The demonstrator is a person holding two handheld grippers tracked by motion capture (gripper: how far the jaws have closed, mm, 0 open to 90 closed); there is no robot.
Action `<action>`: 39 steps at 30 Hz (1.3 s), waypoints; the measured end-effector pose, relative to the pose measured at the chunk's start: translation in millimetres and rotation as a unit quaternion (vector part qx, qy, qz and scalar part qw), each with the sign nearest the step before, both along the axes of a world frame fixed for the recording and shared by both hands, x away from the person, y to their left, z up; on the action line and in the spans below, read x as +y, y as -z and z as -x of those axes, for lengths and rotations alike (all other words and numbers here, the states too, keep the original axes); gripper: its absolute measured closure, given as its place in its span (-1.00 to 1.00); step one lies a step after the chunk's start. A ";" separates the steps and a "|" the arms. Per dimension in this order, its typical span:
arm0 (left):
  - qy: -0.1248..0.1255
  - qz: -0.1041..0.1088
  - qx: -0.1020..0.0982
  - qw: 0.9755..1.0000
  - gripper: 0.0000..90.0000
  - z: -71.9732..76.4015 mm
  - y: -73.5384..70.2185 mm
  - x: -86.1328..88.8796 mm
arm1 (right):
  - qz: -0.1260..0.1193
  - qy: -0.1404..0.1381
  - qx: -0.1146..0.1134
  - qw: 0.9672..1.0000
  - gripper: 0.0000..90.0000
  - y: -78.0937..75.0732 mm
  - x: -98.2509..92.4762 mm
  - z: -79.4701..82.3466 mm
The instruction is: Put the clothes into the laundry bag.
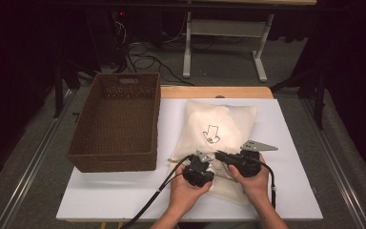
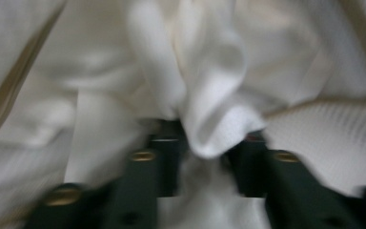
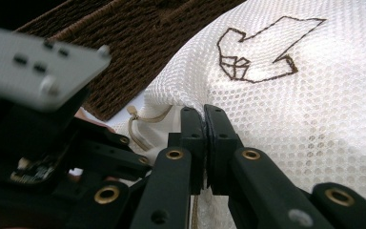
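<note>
A white mesh bag (image 1: 219, 121) with a brown arrow drawn on it lies on the white table (image 1: 124, 191), right of centre. Both hands hold grippers at its near left edge. My left gripper (image 1: 208, 164) is shut on a bunched fold of the white cloth (image 2: 209, 71), which stands up between its jaws (image 2: 209, 143). My right gripper (image 1: 218, 155) points left, and its jaws (image 3: 203, 119) are pressed together on the rim of the mesh bag (image 3: 290, 105). A beige drawstring (image 3: 140, 126) hangs at that rim. The left gripper's body and grey plate (image 3: 38, 67) sit close beside it.
A brown wicker basket (image 1: 112, 161) stands on the table's left half, close to the bag; its woven wall (image 3: 138, 43) is just behind the grippers. Cables trail off the near table edge. Beyond the table are a floor with cables and a desk frame (image 1: 224, 28).
</note>
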State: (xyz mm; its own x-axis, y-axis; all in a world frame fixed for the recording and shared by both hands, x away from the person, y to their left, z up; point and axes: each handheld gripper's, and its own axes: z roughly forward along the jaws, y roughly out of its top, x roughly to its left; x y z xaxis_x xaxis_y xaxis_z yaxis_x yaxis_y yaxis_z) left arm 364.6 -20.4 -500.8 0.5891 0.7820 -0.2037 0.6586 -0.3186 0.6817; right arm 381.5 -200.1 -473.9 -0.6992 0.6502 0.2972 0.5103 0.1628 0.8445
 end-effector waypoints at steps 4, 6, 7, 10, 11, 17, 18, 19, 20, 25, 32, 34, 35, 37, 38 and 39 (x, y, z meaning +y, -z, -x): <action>-0.008 0.049 -0.051 0.997 0.86 -15.2 -4.2 -3.0 | -0.002 -0.003 -0.006 1.000 0.96 -3.7 2.0 2.1; -0.023 0.047 -0.058 0.997 0.87 -22.8 2.0 -0.7 | -0.003 -0.002 -0.004 1.000 0.96 -4.5 0.6 2.1; -0.023 0.047 -0.058 0.997 0.87 -22.8 2.0 -0.7 | -0.003 -0.002 -0.004 1.000 0.96 -4.5 0.6 2.1; -0.065 0.058 -0.042 0.995 0.87 -32.0 12.5 4.7 | -0.003 0.002 0.002 1.000 0.96 -1.5 -1.3 1.0; -0.066 0.047 -0.052 0.995 0.87 -32.0 13.1 3.4 | 0.001 0.008 0.006 1.000 0.96 1.2 -3.0 0.8; -0.039 0.043 -0.049 0.997 0.57 -24.9 7.2 9.0 | 0.002 0.013 0.007 1.000 0.96 2.1 -5.4 0.4; -0.032 0.039 -0.051 0.997 0.57 -18.6 3.4 13.7 | 0.002 0.013 0.006 1.000 0.96 1.7 -5.8 0.3; -0.031 0.031 -0.058 0.997 0.46 -12.2 -0.3 18.7 | -0.001 0.013 0.006 1.000 0.96 1.1 -6.6 0.2; -0.039 0.020 -0.066 0.997 0.42 -5.4 -4.6 25.2 | -0.003 0.014 0.006 1.000 0.96 0.5 -7.2 0.1; -0.083 0.021 -0.071 0.994 0.35 19.9 -18.0 69.6 | -0.005 0.012 0.007 1.000 0.96 -0.3 -8.7 -0.7; -0.109 -0.024 -0.069 0.991 0.23 37.1 -2.3 103.0 | -0.004 0.009 0.007 1.000 0.96 0.2 -8.7 -1.0; -0.100 -0.018 -0.045 0.994 0.19 33.5 5.6 107.2 | -0.003 0.007 0.007 1.000 0.96 0.5 -7.8 -1.0; -0.099 -0.013 -0.032 0.994 0.34 32.8 8.2 107.9 | 0.000 0.006 0.007 1.000 0.96 1.1 -6.9 -0.7; -0.094 -0.004 -0.021 0.995 0.55 31.7 9.8 110.5 | 0.000 0.007 0.007 1.000 0.96 1.2 -6.7 -0.5; -0.090 -0.009 -0.015 0.996 0.80 30.8 10.4 111.5 | 0.000 0.008 0.005 1.000 0.96 1.2 -7.0 -0.4; -0.085 -0.012 -0.012 0.996 0.92 30.7 10.9 112.3 | 0.000 0.008 0.005 1.000 0.96 1.0 -7.0 -0.4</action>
